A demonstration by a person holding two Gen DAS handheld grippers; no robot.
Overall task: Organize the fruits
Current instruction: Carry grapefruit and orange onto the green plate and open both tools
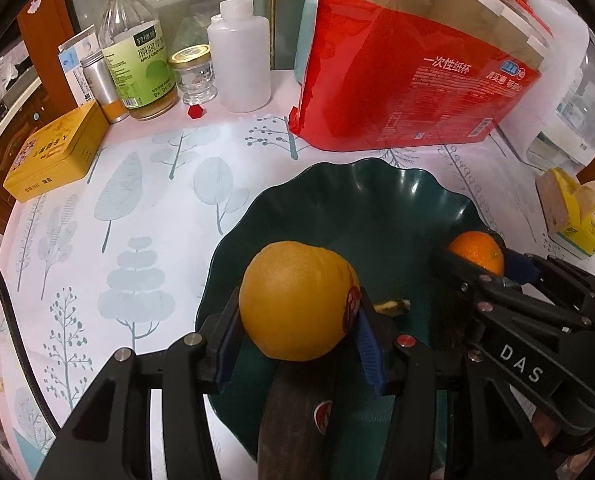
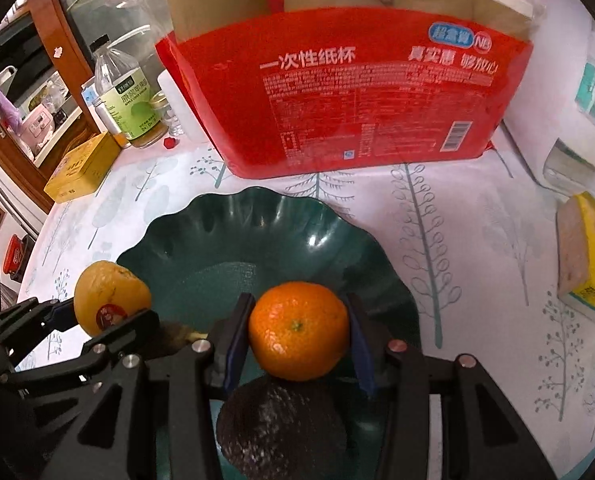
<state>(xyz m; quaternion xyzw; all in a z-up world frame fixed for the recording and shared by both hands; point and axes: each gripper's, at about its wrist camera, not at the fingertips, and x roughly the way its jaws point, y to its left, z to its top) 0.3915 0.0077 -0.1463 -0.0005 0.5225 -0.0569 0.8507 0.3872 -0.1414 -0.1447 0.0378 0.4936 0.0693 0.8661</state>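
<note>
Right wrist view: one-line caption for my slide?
Right gripper holds a tangerine over the green bowl, above an avocado.

You are looking at two evenly lit, strongly bowed fisheye views.
Soft light is falling from above, leaving pale glare streaks on the green bowl [image 2: 281, 220] and a sheen on the red bag [image 2: 337, 92]. Edges are curving and darkening into black corners, far shelves are blurring, and the dark fruit [image 2: 281, 428] nearest your right lens is going soft.
</note>
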